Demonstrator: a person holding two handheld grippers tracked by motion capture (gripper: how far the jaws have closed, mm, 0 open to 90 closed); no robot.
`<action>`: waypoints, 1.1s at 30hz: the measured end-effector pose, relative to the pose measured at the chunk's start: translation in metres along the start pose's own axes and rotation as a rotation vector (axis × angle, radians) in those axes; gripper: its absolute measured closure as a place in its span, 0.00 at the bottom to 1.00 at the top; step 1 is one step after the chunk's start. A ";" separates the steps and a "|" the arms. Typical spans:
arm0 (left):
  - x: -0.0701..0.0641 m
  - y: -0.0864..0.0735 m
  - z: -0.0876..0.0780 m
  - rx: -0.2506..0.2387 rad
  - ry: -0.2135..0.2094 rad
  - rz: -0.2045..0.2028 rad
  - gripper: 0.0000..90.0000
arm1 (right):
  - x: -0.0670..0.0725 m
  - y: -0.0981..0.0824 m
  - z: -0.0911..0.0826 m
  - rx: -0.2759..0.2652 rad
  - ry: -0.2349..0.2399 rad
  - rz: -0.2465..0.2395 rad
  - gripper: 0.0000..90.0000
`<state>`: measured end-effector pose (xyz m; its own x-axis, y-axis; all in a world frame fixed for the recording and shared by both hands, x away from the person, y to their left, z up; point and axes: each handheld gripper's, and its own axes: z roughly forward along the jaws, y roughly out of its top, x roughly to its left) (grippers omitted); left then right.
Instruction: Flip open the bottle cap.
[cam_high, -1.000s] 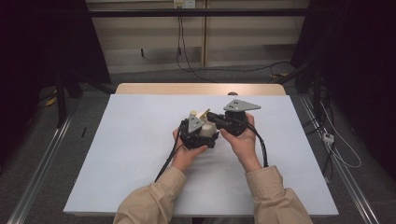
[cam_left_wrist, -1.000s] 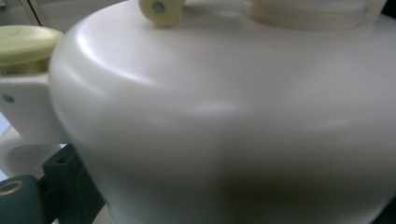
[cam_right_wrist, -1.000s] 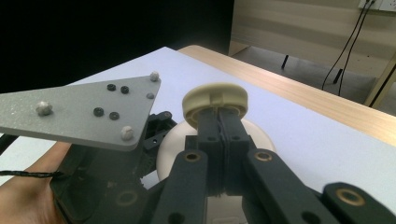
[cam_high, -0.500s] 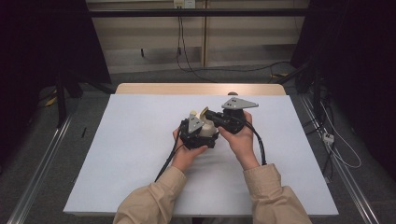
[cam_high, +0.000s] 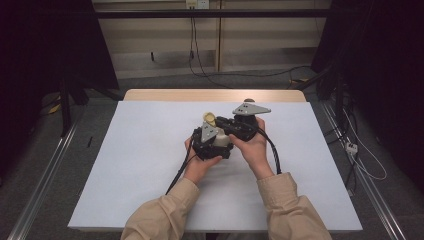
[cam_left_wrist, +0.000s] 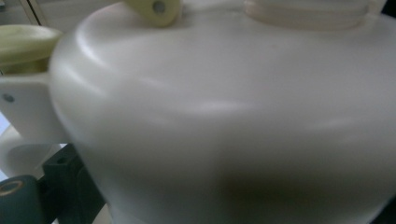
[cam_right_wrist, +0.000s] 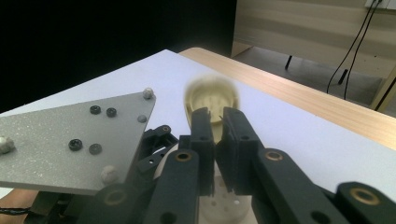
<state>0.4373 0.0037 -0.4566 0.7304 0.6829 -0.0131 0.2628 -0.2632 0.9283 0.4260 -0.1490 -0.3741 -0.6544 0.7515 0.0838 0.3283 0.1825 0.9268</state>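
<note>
Cream plastic is the whole business here — a pale, rounded container (cam_left_wrist: 224, 121) with a threaded neck at its top sits pressed up close before the left gripper's camera, and in the high view it is tucked between both hands near the table's middle, just toward five o'clock of centre on the white table sheet (cam_high: 125, 165). The left gripper (cam_high: 210, 142) appears clamped around its body, though its pads are hidden, so that grip is a judgement.

The right gripper (cam_right_wrist: 218, 122), at two o'clock of the container in the high view, has its two black jaws nearly together with a thin gap, and they have just been opening slightly. A yellowish flip cap (cam_right_wrist: 212, 98) stands just beyond the tips at twelve o'clock; whether the pads pinch its edge I cannot tell — it looks more like a release.

The step in hand seems to be working that hinged cap open. Next, the right jaws would need to clear the cap without knocking it shut, while the left keeps the container steady.
</note>
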 end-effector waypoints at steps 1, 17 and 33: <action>0.000 0.000 0.000 0.000 0.000 0.000 0.05 | 0.000 0.000 0.000 0.001 -0.004 -0.004 0.90; 0.001 -0.004 -0.004 0.016 -0.004 -0.016 0.04 | -0.004 -0.004 -0.024 -0.046 0.002 0.017 0.40; 0.006 -0.010 -0.021 0.082 -0.048 -0.043 0.05 | -0.001 -0.031 -0.055 -0.010 0.031 0.001 0.23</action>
<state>0.4252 0.0250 -0.4584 0.7464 0.6616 -0.0722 0.3438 -0.2904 0.8930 0.3786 -0.1902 -0.3822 -0.6749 0.7316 0.0960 0.3225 0.1755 0.9301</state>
